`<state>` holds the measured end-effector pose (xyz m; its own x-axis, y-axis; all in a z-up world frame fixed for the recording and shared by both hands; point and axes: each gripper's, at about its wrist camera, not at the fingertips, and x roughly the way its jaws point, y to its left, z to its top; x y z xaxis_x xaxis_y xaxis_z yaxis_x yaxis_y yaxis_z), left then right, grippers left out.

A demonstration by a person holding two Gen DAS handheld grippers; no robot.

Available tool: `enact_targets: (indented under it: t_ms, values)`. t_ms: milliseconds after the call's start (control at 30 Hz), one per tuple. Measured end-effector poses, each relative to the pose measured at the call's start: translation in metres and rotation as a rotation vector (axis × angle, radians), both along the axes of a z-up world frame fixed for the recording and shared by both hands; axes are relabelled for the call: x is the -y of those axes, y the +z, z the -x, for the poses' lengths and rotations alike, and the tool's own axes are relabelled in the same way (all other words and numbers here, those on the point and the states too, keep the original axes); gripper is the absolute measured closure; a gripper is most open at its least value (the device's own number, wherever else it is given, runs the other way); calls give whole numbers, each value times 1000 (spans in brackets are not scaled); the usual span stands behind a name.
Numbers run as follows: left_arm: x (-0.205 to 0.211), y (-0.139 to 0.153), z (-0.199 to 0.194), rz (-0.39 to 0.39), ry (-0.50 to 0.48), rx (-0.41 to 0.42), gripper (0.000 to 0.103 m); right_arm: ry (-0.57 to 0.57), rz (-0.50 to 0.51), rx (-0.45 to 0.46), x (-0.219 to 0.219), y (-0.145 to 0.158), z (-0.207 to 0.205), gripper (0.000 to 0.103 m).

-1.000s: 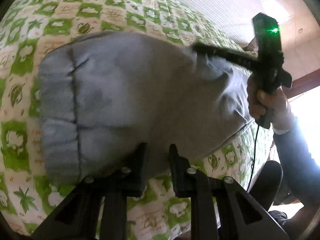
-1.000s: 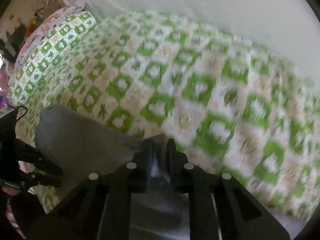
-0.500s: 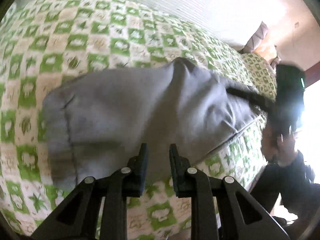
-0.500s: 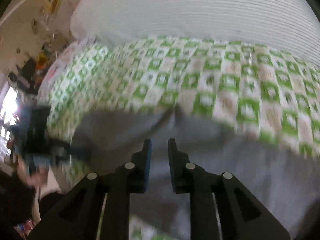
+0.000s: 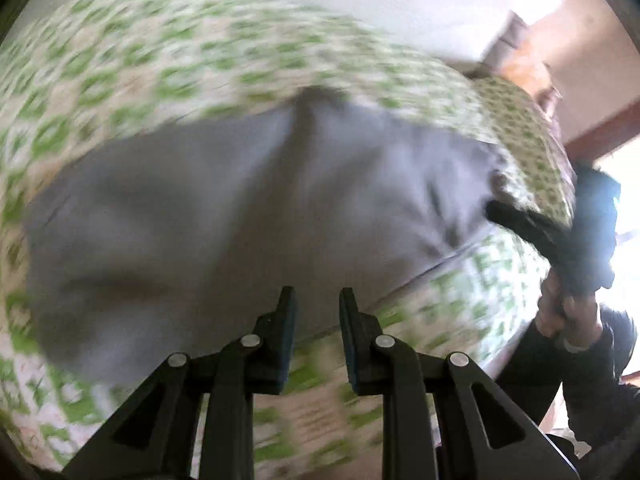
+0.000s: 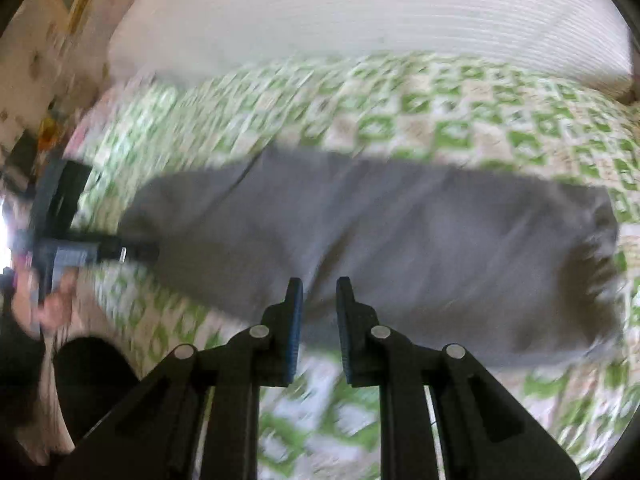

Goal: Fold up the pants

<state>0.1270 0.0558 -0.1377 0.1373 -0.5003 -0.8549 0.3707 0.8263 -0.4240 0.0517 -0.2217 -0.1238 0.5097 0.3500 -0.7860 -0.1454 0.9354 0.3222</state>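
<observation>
The grey pants [image 5: 248,208] lie folded lengthwise on the green-and-white patterned bedspread [image 5: 168,52]; they also show in the right wrist view [image 6: 400,232]. My left gripper [image 5: 314,300] is open and empty, raised above the pants' near edge. My right gripper [image 6: 319,292] is open and empty, raised above the pants' near edge. In the left wrist view the right gripper [image 5: 496,212] is at the pants' right end. In the right wrist view the left gripper [image 6: 148,252] is at the pants' left end. Both views are motion-blurred.
A white ribbed wall [image 6: 360,12] runs behind the bed. A patterned pillow [image 5: 524,148] lies at the right end of the bed. The bed's front edge lies just below both grippers. The person's dark-clothed legs [image 6: 92,380] are beside the bed.
The right gripper has let go of the pants fabric and both grippers have pulled back and up from the bed. The pants now lie flat in a long folded strip.
</observation>
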Motion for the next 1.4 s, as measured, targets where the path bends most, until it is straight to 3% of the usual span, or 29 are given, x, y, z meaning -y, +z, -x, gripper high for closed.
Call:
enact_targets:
  t_ms: [100,233,333,433,633,667,700,767,833,867,967,1067,1167,1233,1333,1400]
  values:
    - [47,2,-4,14,-19,46,77,-86,20,15,18,-6,-17,85]
    - [85,-33,-2,-32,-71,-64,77,-275,157,-78,67,-32,-11,85]
    - [86,-31,14,-60,-112,-26,77,-377,56,-77,118,-36,16,89]
    - [86,-19,10,5,-107,-43,76,-408,-52,-54,130,-26,22,86]
    - [106,-8,-11,47,-44,-1,76,-406,-8,72,119,-11,-10,86]
    - [109,-14,-13,44,-40,-16,76,-431,75,56,118,-17,-17,86]
    - [108,-22,-10,28,-46,-43,76,-443,87,22,122,-25,-20,90]
    - [115,-38,-5,4,-72,-69,77,-468,-8,-1,139,-34,-16,95]
    - [110,-34,1,34,-76,-51,76,-470,-9,-4,138,-28,-12,99]
    - [105,-30,0,44,-68,-58,76,-467,-17,12,134,-19,-5,94]
    - [94,-18,-2,43,-22,-21,76,-493,-36,53,134,-4,21,91]
    - [101,-10,-10,69,-14,-1,76,-537,-58,82,142,0,46,73]
    - [125,-7,-26,74,-8,23,74,-489,-127,111,136,1,54,70]
    - [145,-17,-32,108,-31,-42,72,-410,-123,53,119,-10,46,68]
    - [173,-35,-14,62,-129,-89,72,-407,48,-42,112,-29,42,68]
    - [194,-29,4,-42,-190,25,71,-428,-48,-36,122,-28,52,69]
